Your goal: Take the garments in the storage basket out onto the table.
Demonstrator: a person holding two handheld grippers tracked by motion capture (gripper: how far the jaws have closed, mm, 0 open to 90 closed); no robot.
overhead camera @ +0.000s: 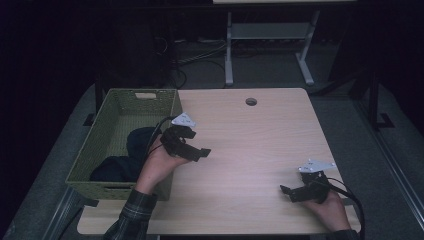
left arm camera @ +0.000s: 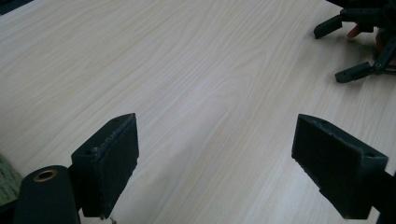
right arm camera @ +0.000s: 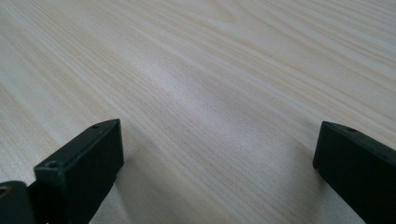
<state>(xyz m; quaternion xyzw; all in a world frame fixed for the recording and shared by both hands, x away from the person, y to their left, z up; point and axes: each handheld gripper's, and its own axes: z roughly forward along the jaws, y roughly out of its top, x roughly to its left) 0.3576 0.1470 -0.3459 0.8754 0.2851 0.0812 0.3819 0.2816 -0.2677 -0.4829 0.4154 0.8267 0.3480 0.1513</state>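
Observation:
My left gripper (overhead camera: 200, 151) hovers at the table's left side, just right of a green woven basket (overhead camera: 114, 107), and points toward the right. In the left gripper view its jaws (left arm camera: 215, 163) stand wide open over bare wood with nothing between them. A dark blue cloth (overhead camera: 131, 152) lies inside the basket. My right gripper (overhead camera: 286, 191) rests near the front right corner of the light wooden table (overhead camera: 255, 140), pointing left. In the right gripper view it (right arm camera: 217, 168) is open and empty. The right gripper (left arm camera: 348, 51) also appears far off in the left gripper view.
The basket overhangs the table's left edge. A round cable hole (overhead camera: 251, 101) sits near the far edge. Beyond the table stand a grey metal stand (overhead camera: 270, 45) and loose cables (overhead camera: 200, 55) on the dark floor. A cable (overhead camera: 352, 200) trails from the right gripper.

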